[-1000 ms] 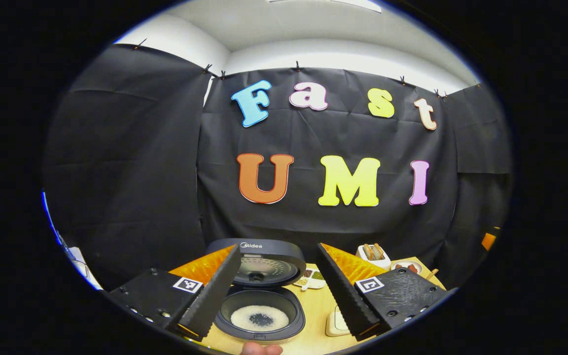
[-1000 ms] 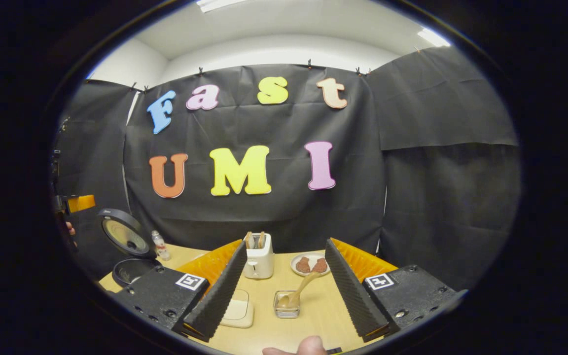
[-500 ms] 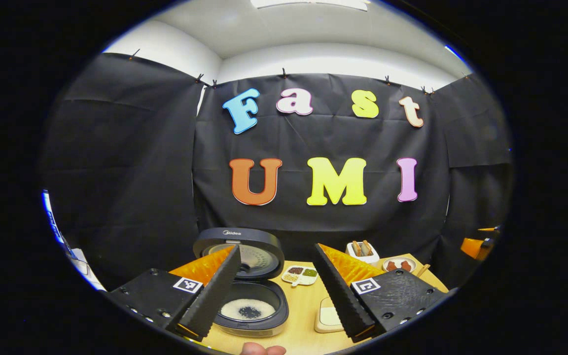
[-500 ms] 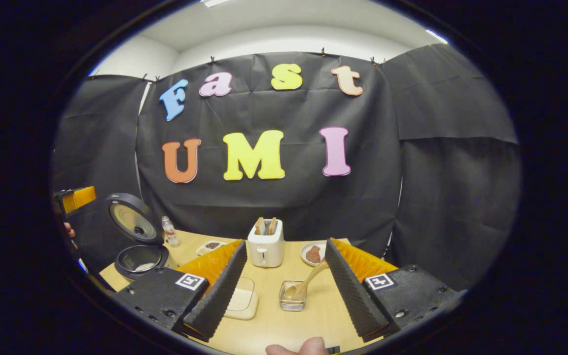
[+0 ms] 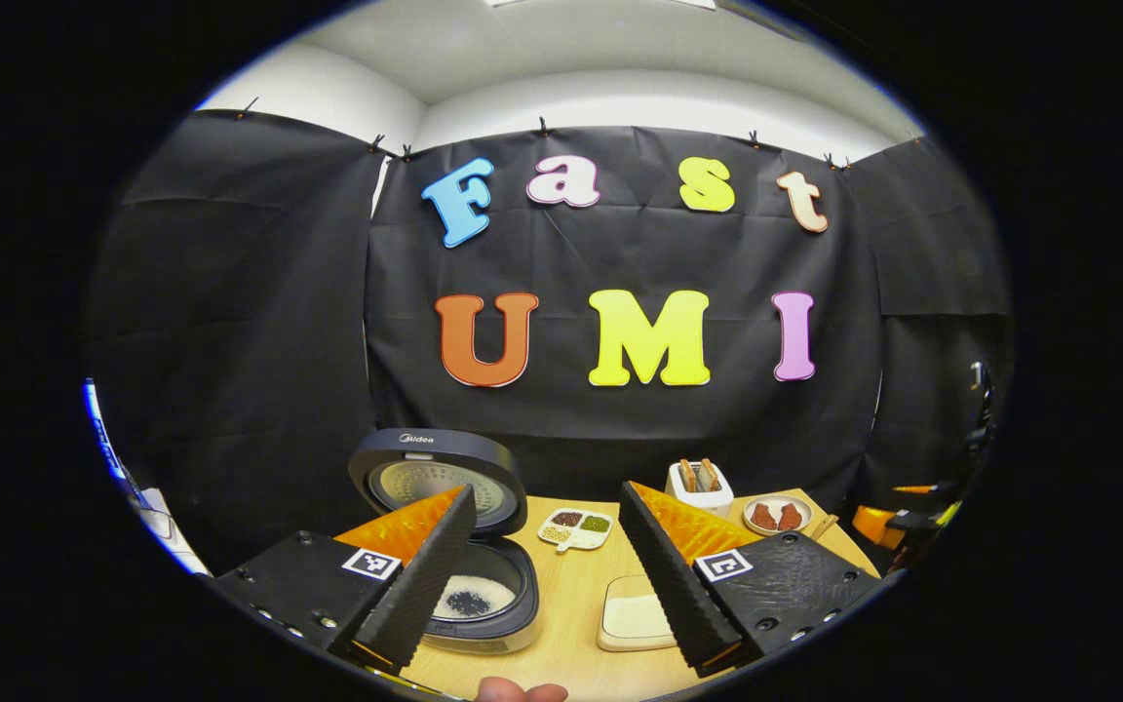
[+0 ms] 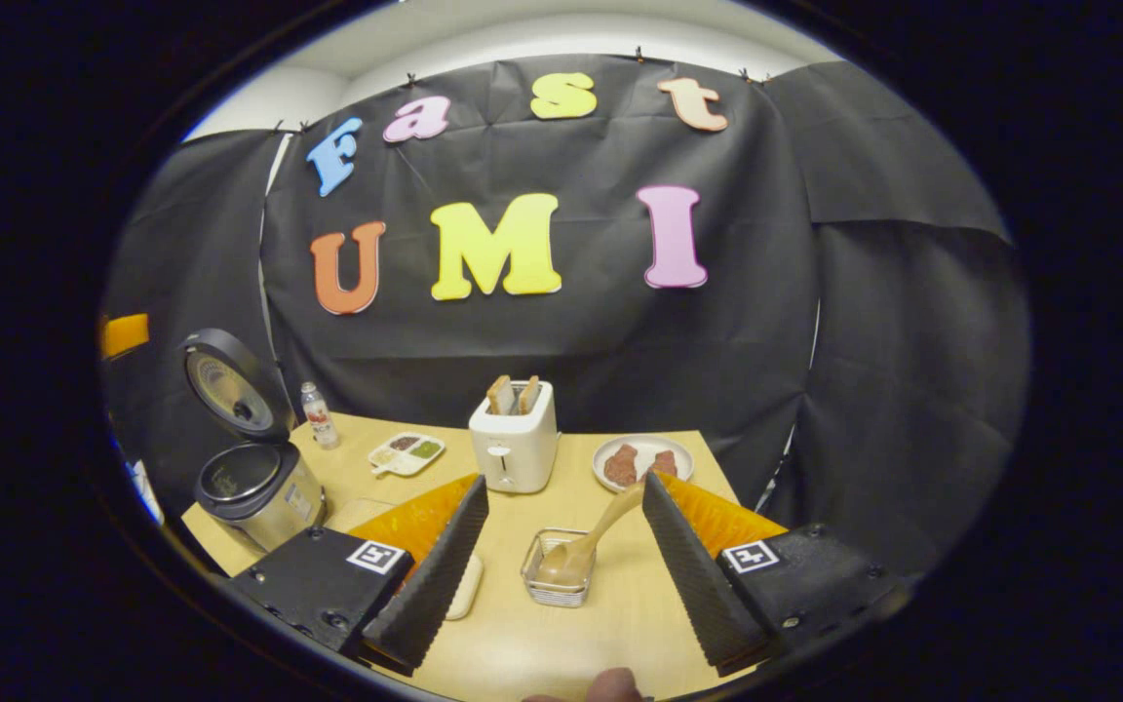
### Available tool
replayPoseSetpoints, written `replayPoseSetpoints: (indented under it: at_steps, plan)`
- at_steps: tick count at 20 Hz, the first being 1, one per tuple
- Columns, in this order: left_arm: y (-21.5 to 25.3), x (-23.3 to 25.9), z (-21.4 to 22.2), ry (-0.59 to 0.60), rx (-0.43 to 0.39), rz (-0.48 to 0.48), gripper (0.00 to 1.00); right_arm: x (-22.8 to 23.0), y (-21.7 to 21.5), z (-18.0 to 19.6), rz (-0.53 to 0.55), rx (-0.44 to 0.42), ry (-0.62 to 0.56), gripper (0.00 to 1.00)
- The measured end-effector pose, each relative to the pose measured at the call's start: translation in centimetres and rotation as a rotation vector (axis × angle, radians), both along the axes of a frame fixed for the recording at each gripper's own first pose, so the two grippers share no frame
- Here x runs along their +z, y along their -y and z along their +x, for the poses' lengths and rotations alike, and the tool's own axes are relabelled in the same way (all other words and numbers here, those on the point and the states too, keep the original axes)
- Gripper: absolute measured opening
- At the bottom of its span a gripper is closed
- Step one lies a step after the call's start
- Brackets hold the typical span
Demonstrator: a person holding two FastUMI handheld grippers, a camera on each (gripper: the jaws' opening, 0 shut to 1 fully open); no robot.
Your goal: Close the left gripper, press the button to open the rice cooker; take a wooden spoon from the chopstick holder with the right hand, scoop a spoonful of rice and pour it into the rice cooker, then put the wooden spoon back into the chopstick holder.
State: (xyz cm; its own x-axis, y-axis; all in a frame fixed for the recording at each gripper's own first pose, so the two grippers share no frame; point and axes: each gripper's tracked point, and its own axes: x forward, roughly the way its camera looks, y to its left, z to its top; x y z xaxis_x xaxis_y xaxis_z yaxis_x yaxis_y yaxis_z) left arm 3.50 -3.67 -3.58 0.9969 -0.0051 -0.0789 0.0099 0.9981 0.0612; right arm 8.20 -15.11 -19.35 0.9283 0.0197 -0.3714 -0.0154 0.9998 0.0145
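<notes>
Presently, rice cooker (image 6: 248,478) is listed lid-up on the tabletop (image 6: 620,609); wooden spoon (image 6: 593,542) lies in a wire holder (image 6: 556,575); left tongs (image 5: 547,575) and right tongs (image 6: 561,575) are held apart, empty.

Your left hand-held gripper (image 5: 547,570) hangs open above the bench (image 5: 571,624); the cooker (image 5: 474,595) sits lid-up, rice inside, beside its left finger.

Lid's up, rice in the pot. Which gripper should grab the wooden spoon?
Right. The right gripper is open with the wooden spoon lying between its fingers in the clear holder. The left gripper is open over the rice cooker, with the spoon handle far to its right.
</notes>
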Motion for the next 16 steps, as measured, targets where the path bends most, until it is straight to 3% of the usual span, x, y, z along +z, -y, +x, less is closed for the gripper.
replayPoseSetpoints:
  at_steps: [12, 14, 16]
  plan:
    - [2.3, -2.4, 2.9, -0.088, 0.128, 0.0, 0.95, -14.0, 3.6, 9.9, 0.162, 0.037, -0.264, 0.98]
    - [2.4, -2.7, 3.3, -0.105, 0.139, -0.008, 0.95, -14.9, 3.1, 10.7, 0.188, 0.057, -0.285, 0.93]
    - [2.5, -2.7, 3.6, -0.116, 0.144, -0.024, 0.95, -15.4, 2.8, 10.6, 0.227, 0.057, -0.308, 0.82]
